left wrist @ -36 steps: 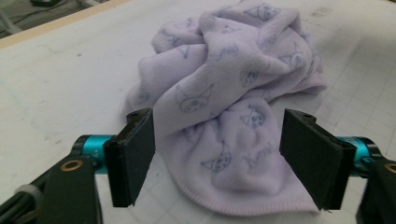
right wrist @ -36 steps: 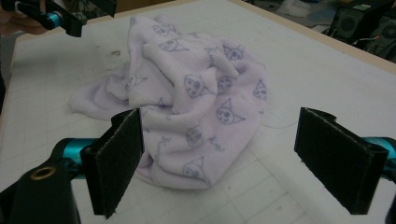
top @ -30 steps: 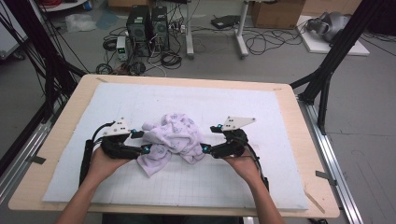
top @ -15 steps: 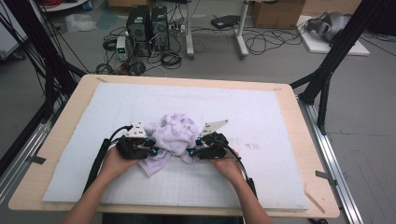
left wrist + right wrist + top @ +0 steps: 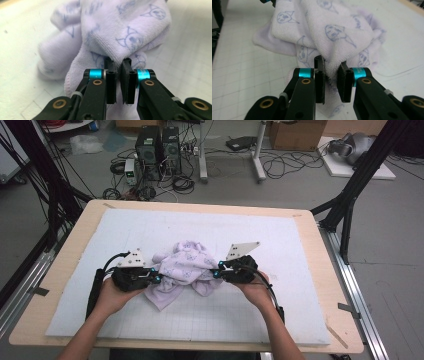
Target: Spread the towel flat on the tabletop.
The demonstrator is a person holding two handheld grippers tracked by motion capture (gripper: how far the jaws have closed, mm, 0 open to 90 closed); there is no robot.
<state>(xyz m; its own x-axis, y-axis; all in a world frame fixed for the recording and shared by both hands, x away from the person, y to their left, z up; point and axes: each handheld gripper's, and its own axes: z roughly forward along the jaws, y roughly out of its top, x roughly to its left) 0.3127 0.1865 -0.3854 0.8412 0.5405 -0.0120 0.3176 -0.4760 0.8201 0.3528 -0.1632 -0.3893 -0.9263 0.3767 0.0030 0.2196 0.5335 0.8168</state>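
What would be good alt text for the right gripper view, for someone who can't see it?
Close-up along the right tool, whose two black jaws have just been closing and now pinch a fold of a crumpled lilac towel printed with small cartoon faces. The towel lies bunched on a white gridded mat, and a strip of the wooden table shows at the upper right.

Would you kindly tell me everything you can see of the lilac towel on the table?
The towel is pale lilac terry cloth printed with small blue cartoon faces. It lies crumpled in a soft heap on the white gridded mat, one corner trailing toward the person. The left tool has just closed on a fold at its left side, and the right tool has just closed on a thick fold at its right, so the cloth is bunched between the two.
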